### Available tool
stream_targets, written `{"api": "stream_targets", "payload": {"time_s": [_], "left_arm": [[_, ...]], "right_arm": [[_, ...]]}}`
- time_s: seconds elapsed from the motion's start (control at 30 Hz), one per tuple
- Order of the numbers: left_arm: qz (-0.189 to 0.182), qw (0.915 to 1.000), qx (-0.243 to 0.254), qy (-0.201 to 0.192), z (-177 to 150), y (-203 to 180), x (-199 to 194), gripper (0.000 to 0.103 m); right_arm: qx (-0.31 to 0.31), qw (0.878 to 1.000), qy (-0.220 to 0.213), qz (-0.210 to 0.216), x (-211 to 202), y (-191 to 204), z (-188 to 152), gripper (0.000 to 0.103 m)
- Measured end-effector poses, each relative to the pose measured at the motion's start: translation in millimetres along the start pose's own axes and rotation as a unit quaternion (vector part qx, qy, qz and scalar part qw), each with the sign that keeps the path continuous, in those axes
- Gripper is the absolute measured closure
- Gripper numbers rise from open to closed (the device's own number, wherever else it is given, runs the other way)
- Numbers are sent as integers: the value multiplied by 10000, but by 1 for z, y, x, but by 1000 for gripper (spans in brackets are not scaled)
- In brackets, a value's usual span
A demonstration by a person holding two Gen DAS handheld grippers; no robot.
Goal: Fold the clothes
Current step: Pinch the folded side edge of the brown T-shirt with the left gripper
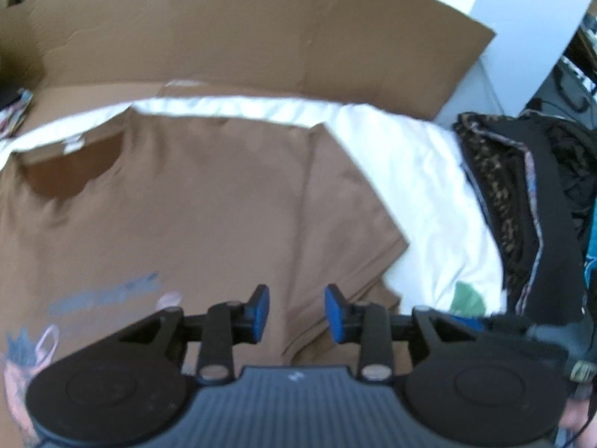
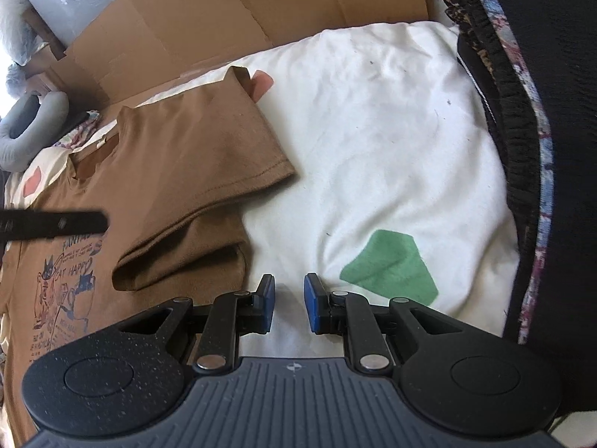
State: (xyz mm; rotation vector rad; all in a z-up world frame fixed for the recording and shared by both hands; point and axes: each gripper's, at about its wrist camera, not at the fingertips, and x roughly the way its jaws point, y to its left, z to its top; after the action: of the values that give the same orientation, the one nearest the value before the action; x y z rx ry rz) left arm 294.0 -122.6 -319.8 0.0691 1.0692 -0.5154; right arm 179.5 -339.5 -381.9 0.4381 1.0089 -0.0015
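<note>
My left wrist camera looks steeply down along my left gripper (image 1: 296,310), close above the brown T-shirt (image 1: 168,205), facing the flattened cardboard (image 1: 224,30) beyond. My right wrist camera, equally steep and near, looks past my right gripper (image 2: 290,302) onto the white sheet (image 2: 373,130) beside the shirt's folded sleeve. Both views share the shirt, sheet, green patch (image 2: 390,267), cardboard and the dark clothes pile (image 1: 522,205) at right.
</note>
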Motion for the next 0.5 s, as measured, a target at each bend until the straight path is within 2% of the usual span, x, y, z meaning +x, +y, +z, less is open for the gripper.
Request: {"api": "stream_targets", "payload": {"time_s": [0.27, 0.5], "left_arm": [[-255, 9994, 65, -229, 20, -30, 24, 67], [-385, 9986, 190, -315, 25, -56, 43, 67]], "right_arm": [[20, 10000, 25, 18, -11, -9, -9, 80], [29, 10000, 0, 47, -13, -11, -13, 80]]}}
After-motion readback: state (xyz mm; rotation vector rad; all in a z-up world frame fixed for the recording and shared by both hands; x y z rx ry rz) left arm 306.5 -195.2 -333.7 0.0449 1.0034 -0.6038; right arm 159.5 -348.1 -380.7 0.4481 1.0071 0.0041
